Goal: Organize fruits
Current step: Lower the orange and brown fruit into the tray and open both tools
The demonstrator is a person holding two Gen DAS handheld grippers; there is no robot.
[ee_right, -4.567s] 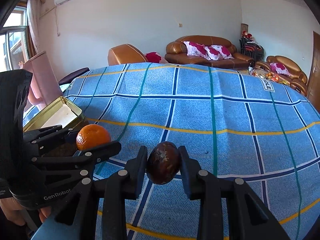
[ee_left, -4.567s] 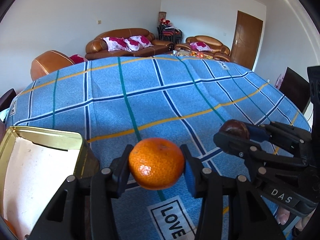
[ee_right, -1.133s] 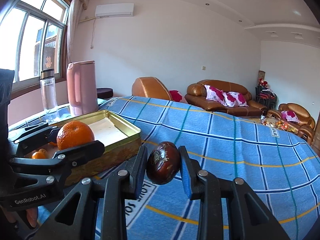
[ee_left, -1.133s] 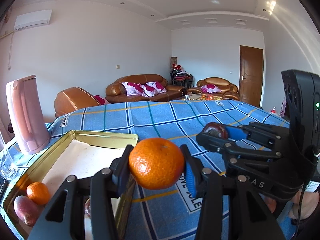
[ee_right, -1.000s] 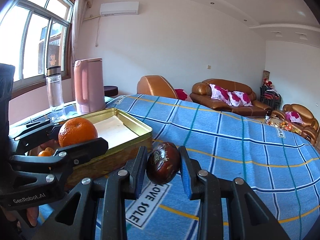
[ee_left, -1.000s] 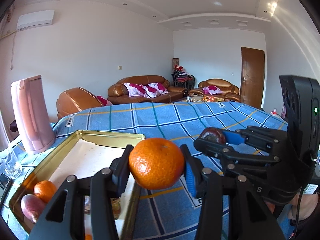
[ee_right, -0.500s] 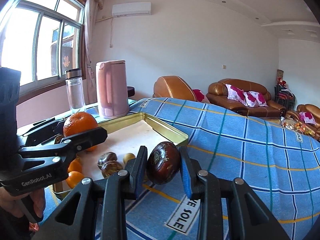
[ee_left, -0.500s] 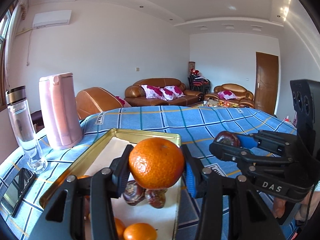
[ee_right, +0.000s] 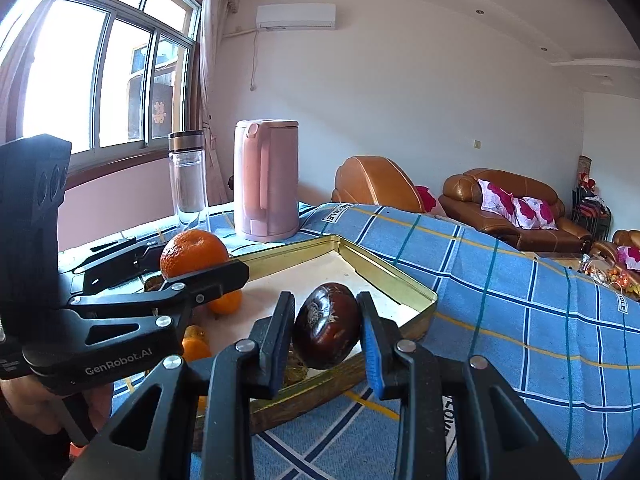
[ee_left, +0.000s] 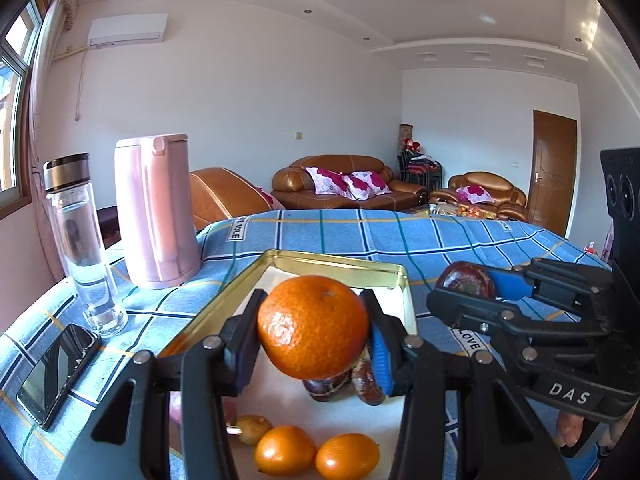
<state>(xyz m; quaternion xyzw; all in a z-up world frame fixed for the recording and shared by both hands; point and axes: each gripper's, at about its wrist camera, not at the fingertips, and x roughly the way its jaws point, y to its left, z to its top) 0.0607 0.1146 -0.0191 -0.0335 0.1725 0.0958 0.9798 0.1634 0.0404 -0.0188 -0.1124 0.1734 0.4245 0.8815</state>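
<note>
Left wrist view: the left gripper (ee_left: 314, 338) clamps a round, dimpled orange (ee_left: 313, 326) above a shallow gold metal tin (ee_left: 332, 261) with a white floor. In the tin lie two small oranges (ee_left: 316, 456), a tan knobbly fruit (ee_left: 254, 429) and dark brown ones, partly hidden. The right gripper (ee_left: 466, 286), marked "DAS", pinches a glossy dark fruit (ee_left: 466, 280) beside the tin. A pink plastic kettle (ee_left: 154, 210), a clear bottle (ee_left: 82, 240) and a phone (ee_left: 58, 370) stand on the blue checked cloth (ee_left: 440, 236), labelled "LOVE".

Right wrist view: the right gripper (ee_right: 326, 330) is closed on the smooth, oval dark fruit (ee_right: 326, 326) over the tin's near rim (ee_right: 388, 270). The left gripper (ee_right: 192, 260), lettered "GenRobot.AI", holds the orange (ee_right: 194, 253) over the tin.
</note>
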